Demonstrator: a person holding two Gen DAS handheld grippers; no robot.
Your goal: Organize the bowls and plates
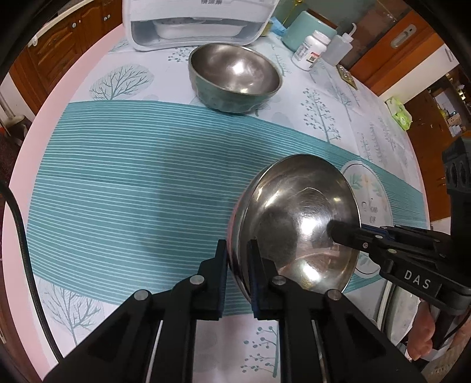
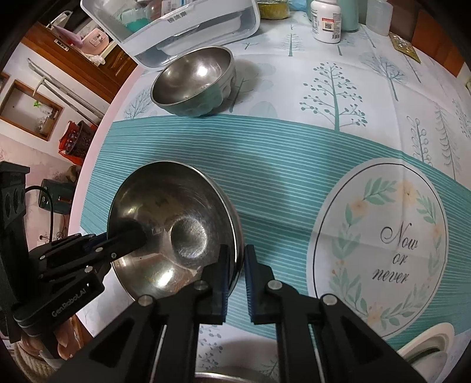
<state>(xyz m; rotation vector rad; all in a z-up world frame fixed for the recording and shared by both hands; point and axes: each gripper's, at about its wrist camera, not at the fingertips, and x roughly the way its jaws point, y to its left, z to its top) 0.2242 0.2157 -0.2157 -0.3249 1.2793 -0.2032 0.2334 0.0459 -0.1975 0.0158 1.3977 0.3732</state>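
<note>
A shallow steel plate [image 1: 297, 224] is held tilted over the teal striped band of the cloth on the worktop [image 1: 123, 182], its concave face turned up toward both cameras. Being round, it shows no long axis. The left gripper [image 1: 239, 259] is clamped on the plate's rim, one of its fingers [image 1: 219, 282] outside the rim and the other inside. The right gripper [image 2: 235, 265] is clamped on the opposite rim in the same way, fingers drawn narrow on the thin metal. Whether the plate's lower edge touches the cloth cannot be told. A steel bowl with a green outer wall [image 1: 234, 76] stands upright, well apart, mouth upward, near a white dish rack [image 1: 194, 26].
</note>
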